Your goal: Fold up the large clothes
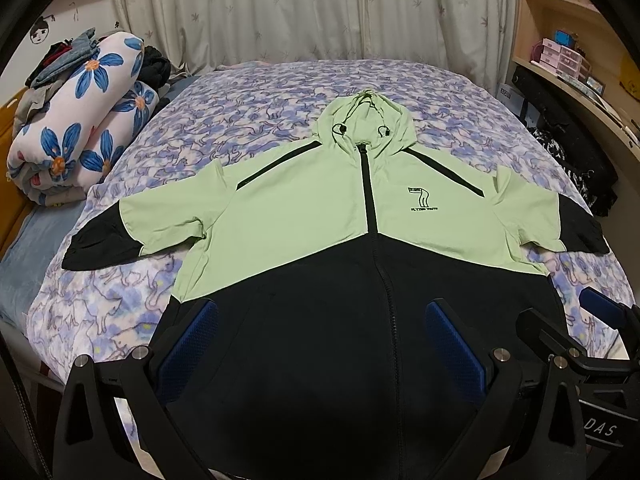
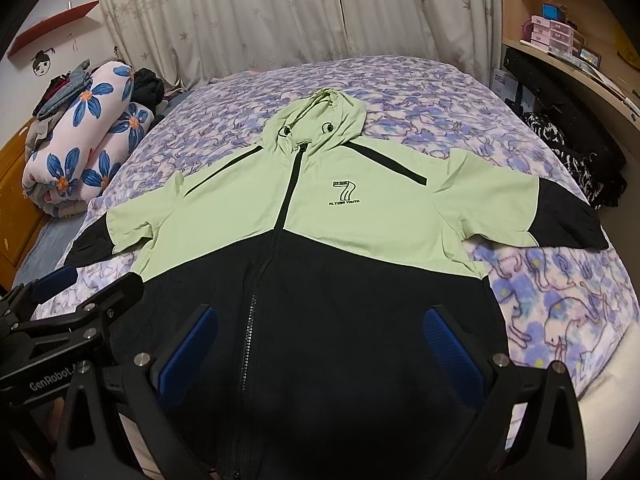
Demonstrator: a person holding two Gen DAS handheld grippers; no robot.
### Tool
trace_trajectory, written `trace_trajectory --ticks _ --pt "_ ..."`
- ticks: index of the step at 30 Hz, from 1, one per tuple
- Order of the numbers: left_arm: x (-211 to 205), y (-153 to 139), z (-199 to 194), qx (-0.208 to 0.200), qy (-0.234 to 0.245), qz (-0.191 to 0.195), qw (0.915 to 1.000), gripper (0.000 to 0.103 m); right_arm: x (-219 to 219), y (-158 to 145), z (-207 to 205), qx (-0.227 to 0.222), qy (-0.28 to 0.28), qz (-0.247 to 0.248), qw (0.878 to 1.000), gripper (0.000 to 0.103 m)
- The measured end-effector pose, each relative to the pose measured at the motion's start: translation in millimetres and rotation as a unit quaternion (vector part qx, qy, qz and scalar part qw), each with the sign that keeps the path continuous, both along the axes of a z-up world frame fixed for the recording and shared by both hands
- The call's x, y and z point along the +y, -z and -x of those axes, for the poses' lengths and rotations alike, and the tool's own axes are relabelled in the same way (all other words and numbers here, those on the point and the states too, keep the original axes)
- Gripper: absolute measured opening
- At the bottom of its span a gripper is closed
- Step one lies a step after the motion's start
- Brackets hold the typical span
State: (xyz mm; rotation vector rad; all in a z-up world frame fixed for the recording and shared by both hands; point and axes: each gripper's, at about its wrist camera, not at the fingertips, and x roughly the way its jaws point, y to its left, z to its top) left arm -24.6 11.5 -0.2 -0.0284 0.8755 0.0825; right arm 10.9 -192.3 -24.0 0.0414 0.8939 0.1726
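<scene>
A light green and black hooded zip jacket (image 1: 320,208) lies spread flat, front up, on the bed, hood away from me, both sleeves out to the sides; it also shows in the right wrist view (image 2: 320,208). My left gripper (image 1: 320,328) is open and empty, hovering over the black lower part near the hem, left of the zip. My right gripper (image 2: 320,328) is open and empty over the black lower part, right of the zip. Each gripper shows in the other's view: the right one (image 1: 576,328) at the right, the left one (image 2: 92,300) at the left.
The bed has a purple patterned sheet (image 1: 260,104). A rolled floral quilt (image 1: 84,128) with clothes piled on it sits at the back left. Curtains (image 1: 312,8) hang behind the bed. A desk and shelves (image 1: 572,60) with a black bag stand along the right side.
</scene>
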Motion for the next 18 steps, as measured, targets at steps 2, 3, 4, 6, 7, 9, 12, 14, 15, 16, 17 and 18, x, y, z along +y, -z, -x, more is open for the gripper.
trace_trajectory --ticks 2,3,4,6,7,9,12,14,15,16,17,18 --pt "0.4 0.4 0.0 0.000 -0.001 0.000 1.0000 0.102 0.4 0.1 0.0 -0.001 0.000 0.001 1.000 0.103" --pt "0.0 -0.1 -0.2 0.000 0.000 0.000 1.0000 0.102 0.4 1.5 0.6 -0.001 0.000 0.001 1.000 0.103" --pt "0.0 0.0 -0.1 0.001 0.000 0.001 1.0000 0.102 0.3 0.4 0.0 -0.001 0.000 0.001 1.000 0.103" --pt "-0.5 0.1 -0.1 0.001 0.000 0.000 1.0000 0.102 0.0 1.5 -0.2 0.000 0.000 0.000 1.000 0.103" --pt "-0.6 0.2 -0.1 0.001 0.000 0.000 1.0000 0.102 -0.3 1.9 -0.3 0.000 0.000 0.000 1.000 0.103" --pt "-0.1 0.3 -0.7 0.001 0.001 -0.001 1.0000 0.102 0.0 0.0 -1.0 0.001 0.000 -0.001 1.000 0.103" --pt "1.1 0.4 -3.6 0.002 0.003 -0.002 1.0000 0.102 -0.6 1.2 -0.5 0.000 0.000 -0.003 1.000 0.103" --pt "1.0 0.3 -6.0 0.001 0.004 -0.003 1.0000 0.102 1.2 0.5 -0.6 -0.001 -0.001 -0.006 1.000 0.103" --pt "1.1 0.6 -6.5 0.000 0.005 -0.005 1.0000 0.102 2.4 0.2 0.2 -0.002 -0.002 -0.008 1.000 0.103" --pt "-0.4 -0.1 -11.2 0.001 0.005 -0.007 1.0000 0.102 2.7 0.6 0.7 -0.003 -0.002 -0.011 1.000 0.103" --pt "-0.9 -0.1 -12.9 0.001 0.006 -0.009 0.9999 0.102 4.8 -1.4 -1.2 -0.003 -0.002 -0.013 1.000 0.103" --pt "-1.3 0.1 -14.6 0.001 0.007 -0.010 0.9999 0.102 5.5 -0.7 -0.6 -0.004 -0.002 -0.014 1.000 0.103"
